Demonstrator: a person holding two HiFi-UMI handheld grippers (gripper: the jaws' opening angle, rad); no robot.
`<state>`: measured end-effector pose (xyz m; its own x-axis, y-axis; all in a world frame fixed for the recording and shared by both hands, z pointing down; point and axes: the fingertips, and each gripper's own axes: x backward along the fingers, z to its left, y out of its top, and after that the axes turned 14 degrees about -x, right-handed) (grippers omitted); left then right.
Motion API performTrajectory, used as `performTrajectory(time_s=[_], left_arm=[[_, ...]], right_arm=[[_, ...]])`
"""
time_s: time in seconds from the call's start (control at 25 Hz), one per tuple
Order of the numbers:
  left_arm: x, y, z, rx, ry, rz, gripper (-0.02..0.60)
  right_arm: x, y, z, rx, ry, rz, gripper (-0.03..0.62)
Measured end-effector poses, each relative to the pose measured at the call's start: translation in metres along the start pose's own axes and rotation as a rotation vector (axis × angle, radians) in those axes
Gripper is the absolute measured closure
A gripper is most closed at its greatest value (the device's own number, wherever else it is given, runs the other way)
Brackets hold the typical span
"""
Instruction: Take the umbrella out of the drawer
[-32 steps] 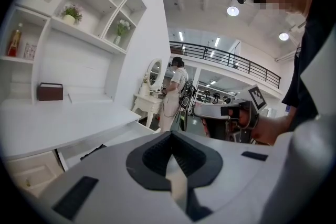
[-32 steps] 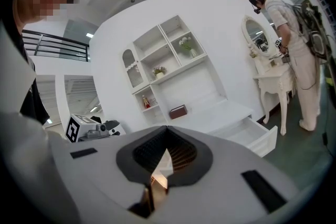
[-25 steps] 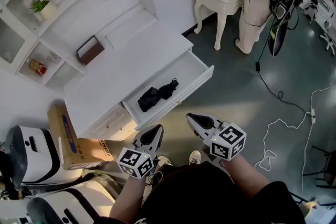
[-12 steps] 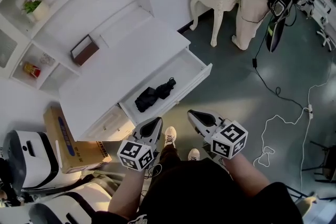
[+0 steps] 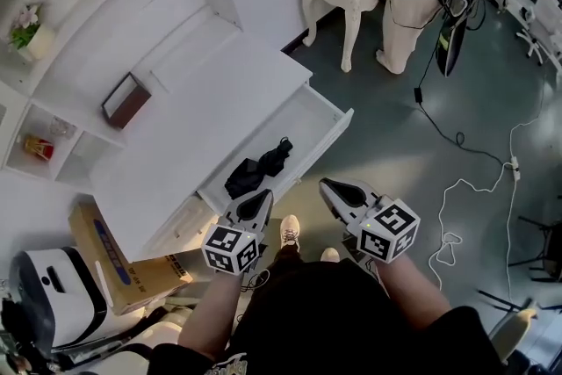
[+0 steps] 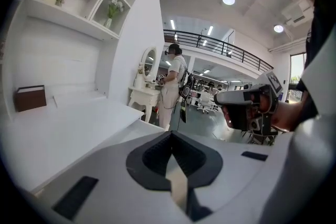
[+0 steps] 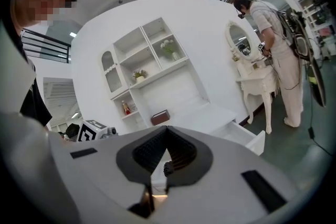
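We hold both grippers low before us, side by side. Our left forearm rises from seven o'clock in the head view, and the left gripper points toward one o'clock, jaws pressed together with nothing between them. Our right forearm comes in from five o'clock. The right gripper aims toward ten o'clock, jaws likewise closed and empty, the two tips near each other but apart.

Right gripper, jaws together and empty — beyond, open drawer, brown box on white desk
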<state>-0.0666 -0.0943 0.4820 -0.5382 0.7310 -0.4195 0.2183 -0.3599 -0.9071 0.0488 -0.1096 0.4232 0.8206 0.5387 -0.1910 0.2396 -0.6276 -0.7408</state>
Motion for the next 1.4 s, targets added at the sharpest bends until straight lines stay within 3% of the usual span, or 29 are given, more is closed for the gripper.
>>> performTrajectory(time_s=[0.96, 1.4], left_arm=[[-0.081, -0.095, 0.092, 0.0, -0.17, 0.236, 0.575], [-0.116, -0.137, 0.104, -0.072, -0.233, 0.349, 0.423]], right_arm=[[-0.08, -0.023, -0.047, -0.124, -0.164, 0.051, 0.591], [-0.092, -0.031, -0.062, -0.172, -0.22, 0.054, 0.591]])
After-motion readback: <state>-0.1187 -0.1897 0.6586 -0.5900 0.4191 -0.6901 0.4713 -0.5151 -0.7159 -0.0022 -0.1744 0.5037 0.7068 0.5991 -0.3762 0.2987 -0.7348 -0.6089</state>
